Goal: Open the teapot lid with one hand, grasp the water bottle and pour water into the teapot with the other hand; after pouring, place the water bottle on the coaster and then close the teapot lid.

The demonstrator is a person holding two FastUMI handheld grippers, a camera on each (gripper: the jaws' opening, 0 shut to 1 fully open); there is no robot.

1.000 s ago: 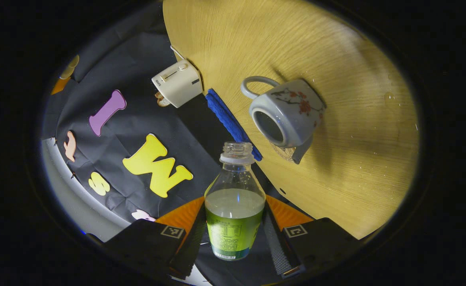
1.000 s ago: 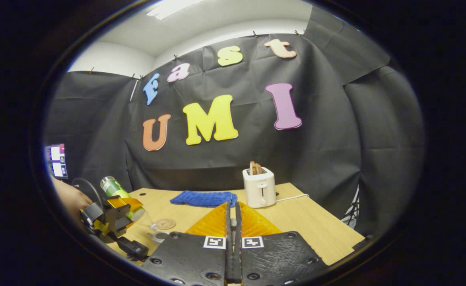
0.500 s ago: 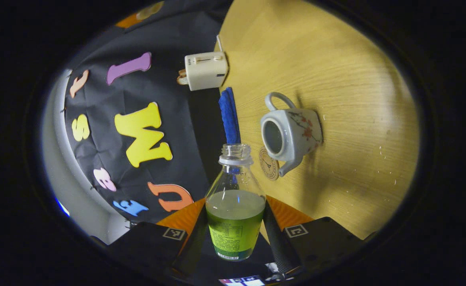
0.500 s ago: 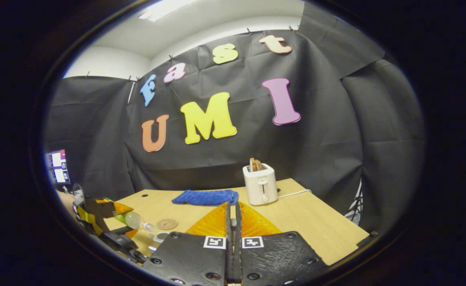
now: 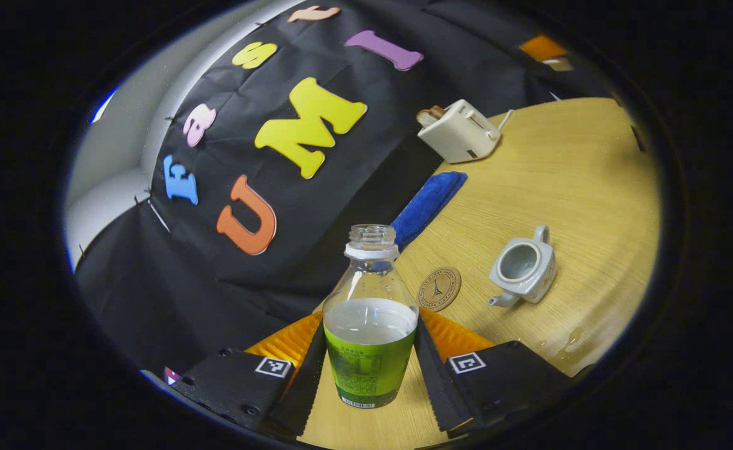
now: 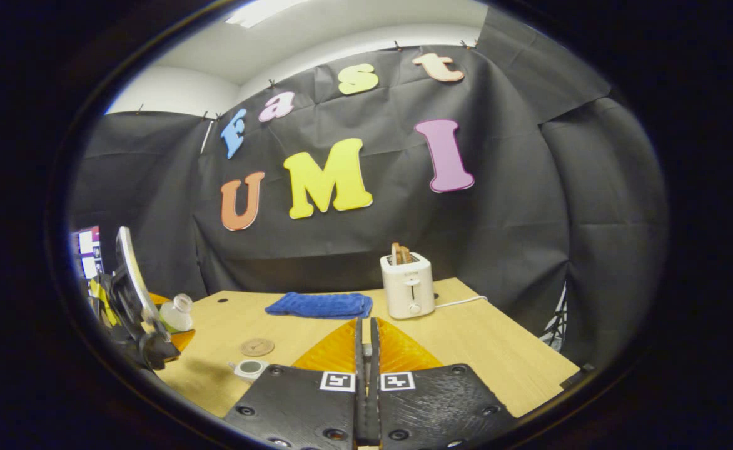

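My left gripper is shut on the water bottle, an uncapped clear bottle with a green label, held upright and about half full. To its right, on the wooden table, the white flowered teapot stands with its top open, and the round coaster lies between bottle and teapot. The right gripper view has the teapot, the coaster and, at far left, the bottle. My right gripper hovers above the table with its fingers pressed together on a pale sliver, the teapot lid.
A white toaster with toast and a folded blue cloth sit at the table's far edge. Water drops lie on the wood near the teapot. A screen glows at far left.
The left gripper has swung the bottle from tipped over the teapot back to upright and drawn away from the pot. The right gripper has barely moved.
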